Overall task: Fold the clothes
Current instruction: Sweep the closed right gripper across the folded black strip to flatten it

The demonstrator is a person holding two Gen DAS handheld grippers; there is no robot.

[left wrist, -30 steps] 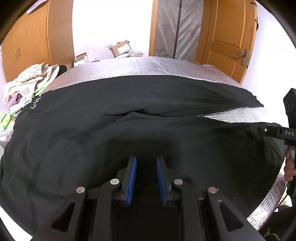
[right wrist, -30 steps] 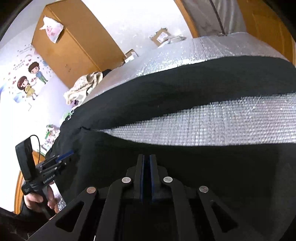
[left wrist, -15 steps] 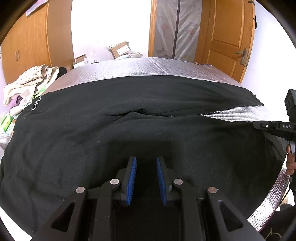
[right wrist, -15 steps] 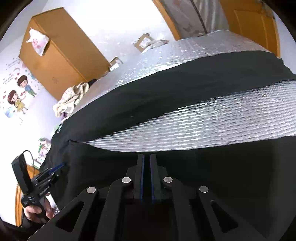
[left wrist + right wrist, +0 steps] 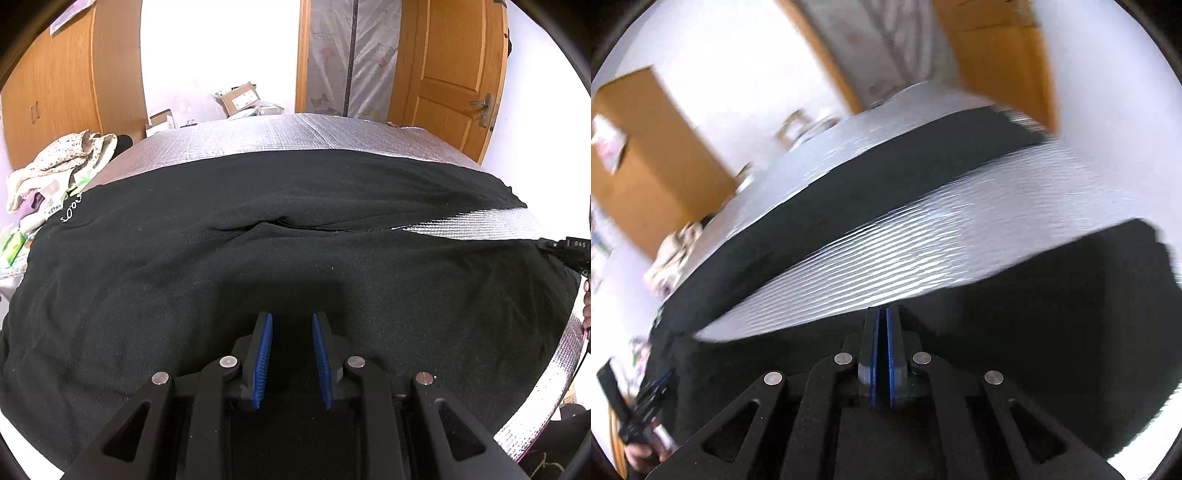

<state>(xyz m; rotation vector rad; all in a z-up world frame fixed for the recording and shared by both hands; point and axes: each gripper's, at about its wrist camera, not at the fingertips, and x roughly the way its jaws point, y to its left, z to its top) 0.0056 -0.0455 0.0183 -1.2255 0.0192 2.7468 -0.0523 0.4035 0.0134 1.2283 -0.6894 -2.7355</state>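
Black garment (image 5: 258,280) is lying spread across the silver worktop (image 5: 280,136). Left gripper (image 5: 291,325) is hovering over it, jaws narrowly parted; right gripper (image 5: 882,317), jaws pressed together, is probably pinching its near-right edge, though blur obscures this.

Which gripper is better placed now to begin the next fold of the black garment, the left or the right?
Probably the right. The right gripper is shut at the near edge of the black garment, seemingly pinching it, while the left gripper is open above the cloth, holding nothing.

Home bedroom: wooden wardrobe (image 5: 55,96), panelled door (image 5: 454,74), wall stickers.
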